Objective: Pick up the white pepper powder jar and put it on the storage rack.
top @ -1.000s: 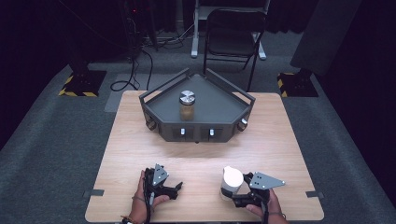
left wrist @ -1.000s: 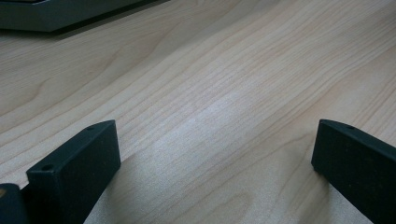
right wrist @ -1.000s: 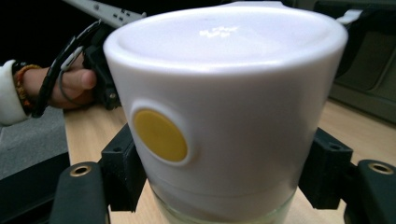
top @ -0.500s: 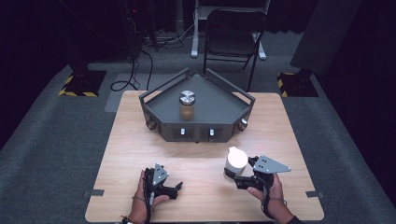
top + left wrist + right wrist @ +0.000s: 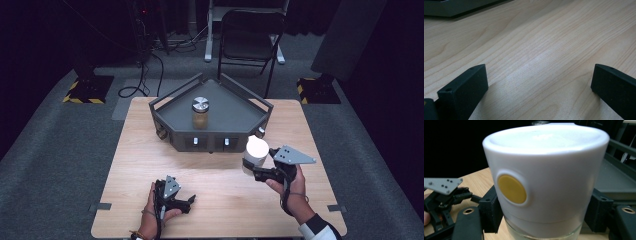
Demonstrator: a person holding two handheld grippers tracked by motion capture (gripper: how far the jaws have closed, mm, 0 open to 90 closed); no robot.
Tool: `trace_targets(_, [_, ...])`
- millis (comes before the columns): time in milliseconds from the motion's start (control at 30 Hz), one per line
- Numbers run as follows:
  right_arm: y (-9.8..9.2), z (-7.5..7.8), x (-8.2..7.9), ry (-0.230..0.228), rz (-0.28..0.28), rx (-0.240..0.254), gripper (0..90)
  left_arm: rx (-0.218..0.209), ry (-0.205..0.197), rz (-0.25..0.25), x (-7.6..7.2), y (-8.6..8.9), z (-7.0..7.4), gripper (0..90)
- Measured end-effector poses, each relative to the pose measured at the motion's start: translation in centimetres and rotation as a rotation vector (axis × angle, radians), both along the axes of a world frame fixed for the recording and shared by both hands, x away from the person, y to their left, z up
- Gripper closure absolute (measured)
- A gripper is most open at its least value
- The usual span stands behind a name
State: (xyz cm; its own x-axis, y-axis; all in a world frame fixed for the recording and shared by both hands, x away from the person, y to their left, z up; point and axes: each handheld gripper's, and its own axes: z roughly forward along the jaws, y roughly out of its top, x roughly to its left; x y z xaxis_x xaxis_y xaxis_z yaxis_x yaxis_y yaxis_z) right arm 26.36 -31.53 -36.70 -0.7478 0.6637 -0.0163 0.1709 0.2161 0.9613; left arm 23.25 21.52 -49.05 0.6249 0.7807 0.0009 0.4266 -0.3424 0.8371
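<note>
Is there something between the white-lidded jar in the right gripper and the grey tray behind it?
Nothing visible. The white-lidded jar sits clamped in the right gripper, just in front of the grey tray. Only the tray's front wall separates them; the brown jar stands farther left inside.

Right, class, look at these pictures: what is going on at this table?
A person works at a wooden table with a hand-held gripper in each hand. The right hand-held gripper is shut on a white-lidded jar and holds it above the table, near the front of a grey tray. A second jar with a metal lid stands in that tray. The left hand-held gripper rests open on the table.
</note>
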Motion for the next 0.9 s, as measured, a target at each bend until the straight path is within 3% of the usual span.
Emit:
trace_targets(400, [0.5, 4.2, 1.4, -0.057, -0.050, 0.010, 29.3, 0.001, -0.001, 0.000, 0.0, 0.0, 0.0, 0.8])
trace_targets(700, [1.3, 5.9, 2.5, -0.077, -0.089, -0.004, 29.3, 0.002, -0.002, 0.001, -0.1, 0.0, 0.0, 0.9])
trace_targets(900, [1.7, 6.8, 3.5, -0.084, -0.104, 0.013, 29.3, 0.002, -0.004, 0.001, -0.1, 0.0, 0.0, 1.0])
